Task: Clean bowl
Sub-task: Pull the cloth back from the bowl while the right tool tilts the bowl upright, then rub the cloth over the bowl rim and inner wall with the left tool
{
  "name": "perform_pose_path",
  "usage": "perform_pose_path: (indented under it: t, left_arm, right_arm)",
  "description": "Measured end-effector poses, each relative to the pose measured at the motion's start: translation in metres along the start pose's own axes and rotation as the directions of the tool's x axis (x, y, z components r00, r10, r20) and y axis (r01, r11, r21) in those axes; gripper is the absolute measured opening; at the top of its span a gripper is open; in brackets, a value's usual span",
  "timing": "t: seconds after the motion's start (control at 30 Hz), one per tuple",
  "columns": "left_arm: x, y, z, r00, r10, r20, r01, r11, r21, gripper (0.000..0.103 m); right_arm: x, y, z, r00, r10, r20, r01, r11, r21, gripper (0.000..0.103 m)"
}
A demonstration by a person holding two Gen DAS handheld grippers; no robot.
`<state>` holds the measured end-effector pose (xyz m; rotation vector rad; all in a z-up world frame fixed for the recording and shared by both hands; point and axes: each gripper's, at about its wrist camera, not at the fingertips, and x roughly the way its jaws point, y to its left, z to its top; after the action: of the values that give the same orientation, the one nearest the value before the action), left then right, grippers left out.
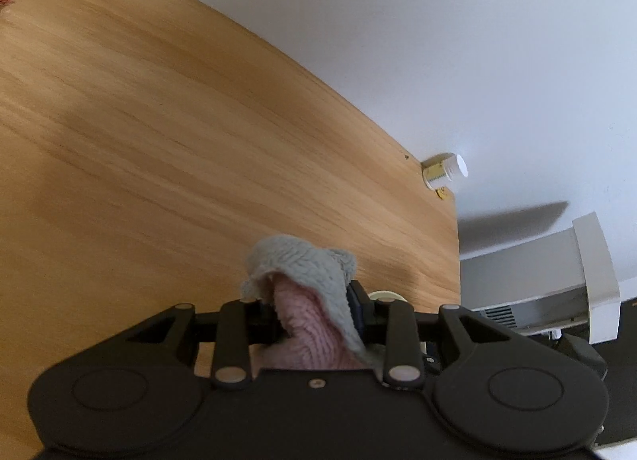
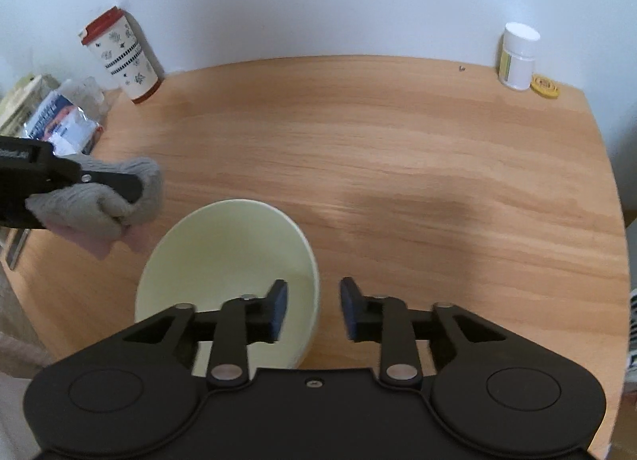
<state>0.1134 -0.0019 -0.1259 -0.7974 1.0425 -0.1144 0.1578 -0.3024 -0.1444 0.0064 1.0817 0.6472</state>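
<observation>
A pale yellow-green bowl [image 2: 227,261] sits on the wooden table [image 2: 398,165], right in front of my right gripper [image 2: 312,308]. That gripper is open, its left finger over the bowl's near right rim and its right finger outside the bowl. My left gripper [image 1: 314,312] is shut on a grey and pink knitted cloth [image 1: 302,292]. In the right wrist view the left gripper [image 2: 131,187] holds the cloth [image 2: 99,201] above the table, just left of the bowl's far rim. A sliver of the bowl's rim [image 1: 384,294] peeks out behind the left gripper.
A red-lidded patterned cup [image 2: 123,57] stands at the back left by the wall, with plastic packets [image 2: 59,117] left of it. A white pill bottle [image 2: 517,55] and a yellow disc [image 2: 545,86] sit at the back right corner. The table's right edge drops off beyond them.
</observation>
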Motion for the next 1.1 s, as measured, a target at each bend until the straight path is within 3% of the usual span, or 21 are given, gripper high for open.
perform_pose_path:
  t: [0.03, 0.1, 0.13, 0.2, 0.33, 0.43, 0.67, 0.83, 0.97, 1.1]
  left_arm:
    - [-0.001, 0.000, -0.002, 1.000, -0.001, 0.005, 0.001, 1.000, -0.002, 0.034]
    - [-0.001, -0.001, -0.007, 1.000, 0.003, 0.012, -0.003, 1.000, 0.000, 0.036]
    - [-0.002, -0.002, -0.008, 1.000, 0.005, 0.015, -0.005, 1.000, 0.001, 0.036]
    - [-0.002, -0.004, -0.012, 1.000, 0.009, 0.025, -0.009, 1.000, 0.002, 0.037]
    - [-0.008, -0.007, -0.019, 0.999, 0.022, 0.049, -0.021, 1.000, -0.004, 0.037]
    - [-0.013, -0.007, -0.027, 0.997, 0.041, 0.066, -0.040, 0.999, -0.018, 0.037]
    - [-0.024, -0.004, -0.040, 0.990, 0.061, 0.126, -0.053, 0.996, -0.070, 0.036]
    - [-0.027, -0.002, -0.044, 0.981, 0.085, 0.173, -0.063, 0.990, -0.124, 0.036]
    - [-0.027, -0.004, -0.045, 0.976, 0.090, 0.199, -0.062, 0.988, -0.142, 0.036]
    - [-0.023, -0.009, -0.048, 0.973, 0.101, 0.205, -0.072, 0.987, -0.146, 0.036]
  right_arm:
    - [0.000, 0.000, 0.001, 1.000, 0.006, -0.001, -0.006, 1.000, -0.012, 0.038]
    - [0.002, 0.000, 0.005, 0.999, 0.051, -0.018, -0.052, 0.997, -0.053, 0.053]
    - [0.003, 0.001, 0.008, 0.998, 0.057, -0.020, -0.059, 0.994, -0.087, 0.055]
    - [0.007, 0.003, 0.014, 0.999, 0.037, -0.011, -0.039, 0.985, -0.167, 0.064]
    - [0.020, -0.002, 0.027, 0.998, 0.045, -0.054, -0.056, 0.973, -0.225, 0.065]
    - [0.030, -0.011, 0.037, 0.989, 0.113, -0.098, -0.130, 0.972, -0.197, 0.065]
    - [0.041, -0.012, 0.034, 0.975, 0.180, -0.131, -0.208, 0.944, -0.255, 0.064]
    - [0.047, -0.007, 0.031, 0.975, 0.172, -0.140, -0.206, 0.934, -0.290, 0.053]
    - [0.051, -0.009, 0.033, 0.960, 0.214, -0.177, -0.257, 0.928, -0.270, 0.034]
    - [0.054, -0.015, 0.035, 0.948, 0.252, -0.196, -0.294, 0.928, -0.229, 0.025]
